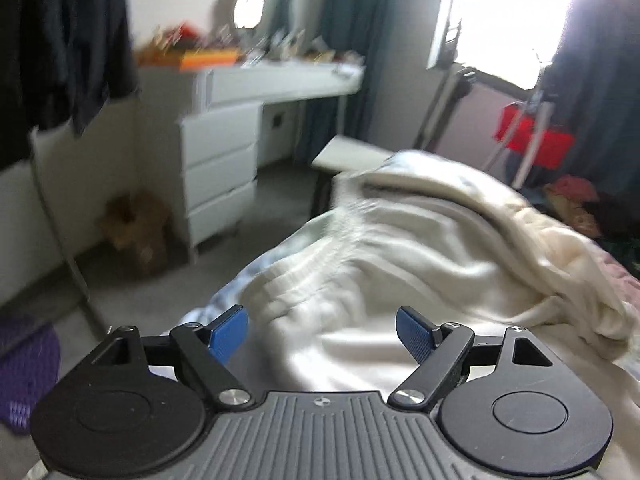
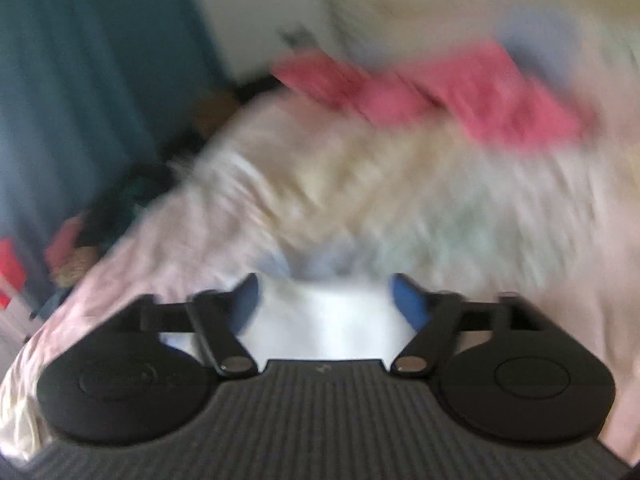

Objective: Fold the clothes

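Both the left gripper (image 1: 322, 334) and right gripper (image 2: 324, 300) are being held apart, empty; the soft, limp cream garment (image 1: 400, 248), bunched at twelve o'clock, is probably best pinched at an edge.

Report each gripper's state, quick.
Left gripper: open, holding nothing, above the cream garment.
Right gripper: open, holding nothing, over pale fabric; view blurred.
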A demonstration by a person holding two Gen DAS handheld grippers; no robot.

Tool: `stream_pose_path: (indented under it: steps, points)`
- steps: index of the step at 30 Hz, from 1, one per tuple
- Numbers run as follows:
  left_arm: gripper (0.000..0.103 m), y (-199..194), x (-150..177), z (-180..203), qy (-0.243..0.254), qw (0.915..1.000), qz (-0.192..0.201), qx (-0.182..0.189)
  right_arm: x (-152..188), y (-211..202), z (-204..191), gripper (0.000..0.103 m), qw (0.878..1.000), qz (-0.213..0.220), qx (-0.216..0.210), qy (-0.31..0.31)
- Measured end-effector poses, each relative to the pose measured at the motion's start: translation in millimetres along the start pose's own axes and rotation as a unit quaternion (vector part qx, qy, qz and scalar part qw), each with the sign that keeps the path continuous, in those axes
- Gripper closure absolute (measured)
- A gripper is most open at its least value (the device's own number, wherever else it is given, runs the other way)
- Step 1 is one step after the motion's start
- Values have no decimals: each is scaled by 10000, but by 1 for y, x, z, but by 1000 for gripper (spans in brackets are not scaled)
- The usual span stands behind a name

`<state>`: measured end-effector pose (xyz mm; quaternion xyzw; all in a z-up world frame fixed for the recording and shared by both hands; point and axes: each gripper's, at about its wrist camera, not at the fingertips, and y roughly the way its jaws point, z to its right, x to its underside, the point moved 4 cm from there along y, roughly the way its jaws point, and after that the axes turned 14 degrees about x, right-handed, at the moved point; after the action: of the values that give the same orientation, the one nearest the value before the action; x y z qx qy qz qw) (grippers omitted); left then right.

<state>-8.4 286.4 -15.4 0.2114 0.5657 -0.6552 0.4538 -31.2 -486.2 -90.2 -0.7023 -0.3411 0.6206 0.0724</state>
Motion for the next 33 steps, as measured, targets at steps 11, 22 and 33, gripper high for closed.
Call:
stream_pose_path:
  steps: [11,22,33]
  points:
    - [16,10,29,174,1035,9839,379,1408,21,-117,-68,23,9395,609,-3139,-1225]
    - [16,45,82,270,1848,9602,286,2076,81,-149,-111,23,8930,126,-4008,-2043]
    - [16,59,100,232,1730,9688,390,1731,115,-155,-134,23,8715,-45,-4473,-2012]
